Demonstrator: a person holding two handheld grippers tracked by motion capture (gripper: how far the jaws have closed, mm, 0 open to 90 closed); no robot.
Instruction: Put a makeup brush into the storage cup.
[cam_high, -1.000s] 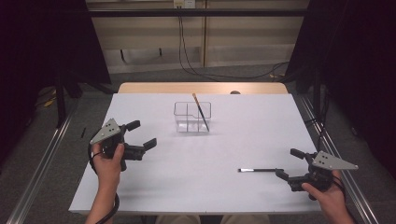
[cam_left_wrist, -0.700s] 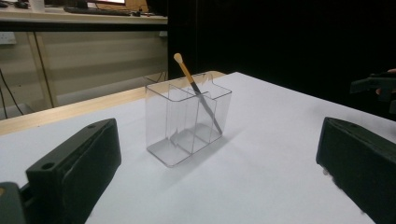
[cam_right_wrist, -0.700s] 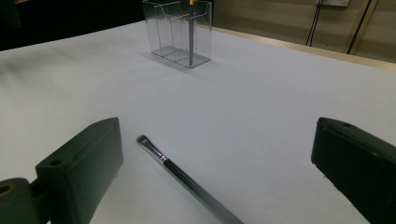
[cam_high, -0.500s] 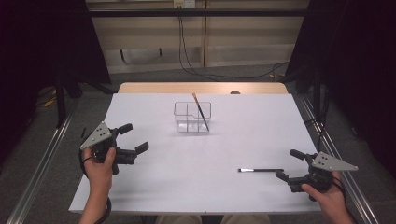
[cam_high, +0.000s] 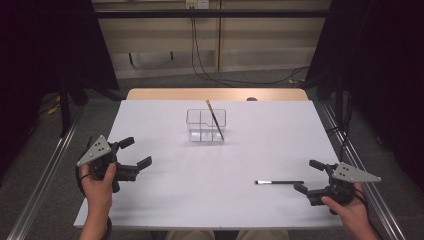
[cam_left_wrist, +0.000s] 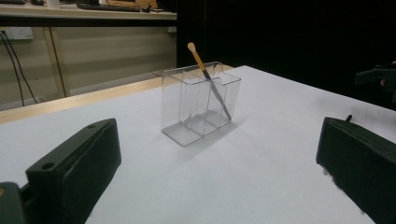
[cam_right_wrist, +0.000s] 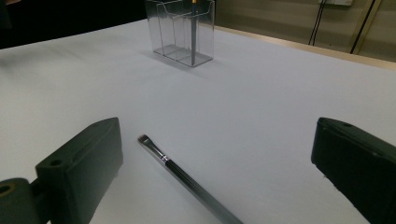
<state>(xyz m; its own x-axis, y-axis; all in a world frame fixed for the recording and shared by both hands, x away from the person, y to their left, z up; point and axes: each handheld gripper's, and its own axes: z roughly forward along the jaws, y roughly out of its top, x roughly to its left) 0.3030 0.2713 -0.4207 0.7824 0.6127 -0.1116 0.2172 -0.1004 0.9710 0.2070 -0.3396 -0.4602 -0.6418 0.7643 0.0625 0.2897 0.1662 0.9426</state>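
Lying near the table (cam_high: 165, 220) front edge, black brush (cam_high: 279, 182) faces right gripper (cam_high: 309, 176)

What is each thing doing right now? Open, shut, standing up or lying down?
Left gripper: open, holding nothing, above the table's left side.
Right gripper: open, holding nothing, jaws either side of the black brush's handle end.
Black brush: lying flat on the white table, bristles pointing left.
Clear holder: upright, three compartments.
Yellow-tipped brush: standing tilted in the holder's right compartment.

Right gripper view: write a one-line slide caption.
Open right gripper over a black brush lying on the white table, clear organizer beyond.
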